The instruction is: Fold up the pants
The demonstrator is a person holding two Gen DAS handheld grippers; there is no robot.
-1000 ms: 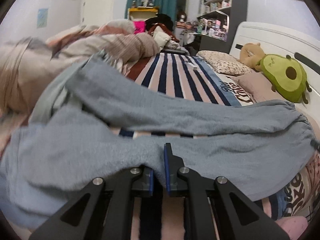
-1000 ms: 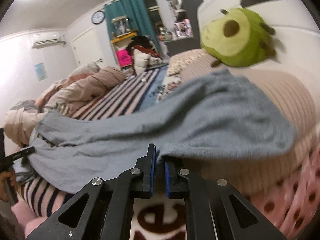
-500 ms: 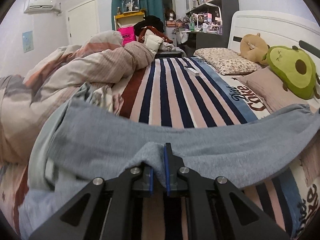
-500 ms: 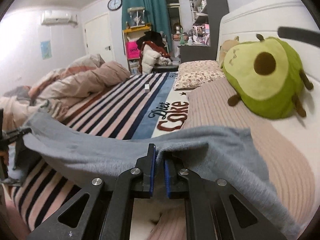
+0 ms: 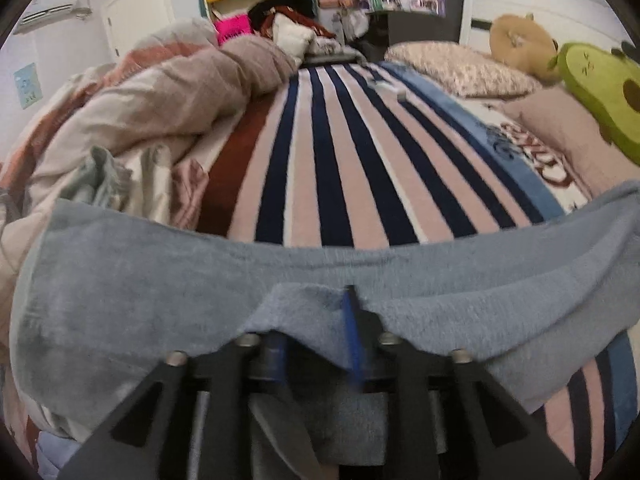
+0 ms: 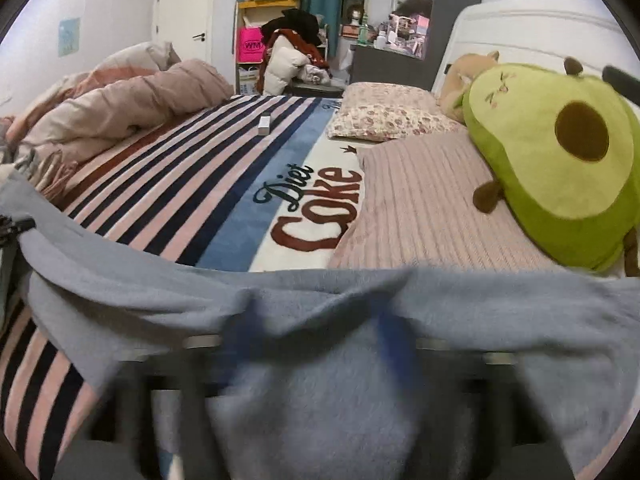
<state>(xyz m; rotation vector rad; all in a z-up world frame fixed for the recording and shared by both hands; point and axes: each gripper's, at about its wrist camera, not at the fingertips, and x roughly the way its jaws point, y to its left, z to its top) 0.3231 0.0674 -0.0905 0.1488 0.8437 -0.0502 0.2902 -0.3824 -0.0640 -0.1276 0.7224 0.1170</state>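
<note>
The grey-blue fleece pants [image 5: 160, 280] lie across the near edge of the striped bed, folded lengthwise. My left gripper [image 5: 316, 332] has its jaws spread, with a flap of the cloth draped over the left finger and lying loose between them. In the right wrist view the pants [image 6: 520, 308] stretch across the frame over a pink ribbed pillow. My right gripper [image 6: 316, 340] is blurred; its blue pads stand wide apart with cloth slack between them.
A striped blanket [image 5: 340, 152] with "Diet Coke" lettering [image 6: 316, 208] covers the bed. A bunched duvet [image 5: 152, 92] lies at the left. A green avocado plush [image 6: 560, 160], a brown plush [image 5: 520, 44] and a floral pillow [image 6: 384, 112] sit by the white headboard. A small white box [image 6: 264, 124] lies mid-bed.
Both grippers pulled the pants toward the near bed edge and lowered them onto the bed. Both were shut on the cloth earlier and now stand open, with the cloth let go.
</note>
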